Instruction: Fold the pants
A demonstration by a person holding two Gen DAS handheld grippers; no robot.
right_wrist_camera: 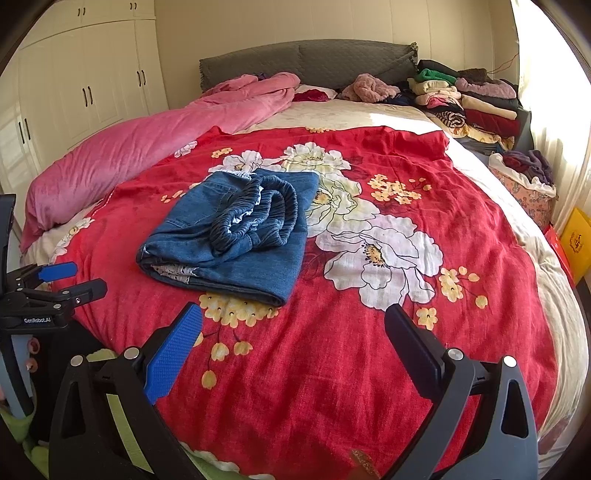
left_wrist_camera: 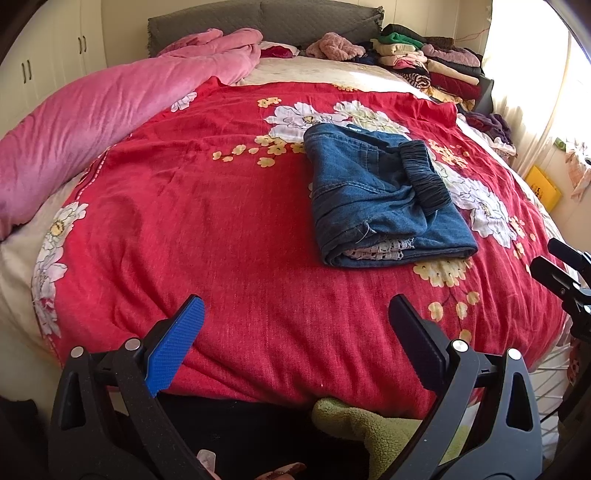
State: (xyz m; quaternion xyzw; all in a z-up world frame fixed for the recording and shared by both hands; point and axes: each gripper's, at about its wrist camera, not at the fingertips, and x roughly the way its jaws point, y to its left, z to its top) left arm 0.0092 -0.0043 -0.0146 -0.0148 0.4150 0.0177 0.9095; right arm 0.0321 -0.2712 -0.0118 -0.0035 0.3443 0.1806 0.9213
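Observation:
Blue denim pants (left_wrist_camera: 380,195) lie folded in a compact bundle on the red floral bedspread (left_wrist_camera: 221,221), elastic waistband on top. They also show in the right wrist view (right_wrist_camera: 236,232). My left gripper (left_wrist_camera: 295,332) is open and empty, near the bed's front edge, short of the pants. My right gripper (right_wrist_camera: 293,339) is open and empty, also back from the pants. The right gripper shows at the right edge of the left wrist view (left_wrist_camera: 561,269); the left gripper shows at the left edge of the right wrist view (right_wrist_camera: 62,280).
A pink quilt (left_wrist_camera: 92,122) lies along the bed's left side. Stacks of folded clothes (left_wrist_camera: 432,62) sit at the far right by the grey headboard (left_wrist_camera: 266,22). A basket of clothes (right_wrist_camera: 524,177) and a yellow box (right_wrist_camera: 576,236) stand right of the bed. White wardrobes (right_wrist_camera: 81,81) line the left wall.

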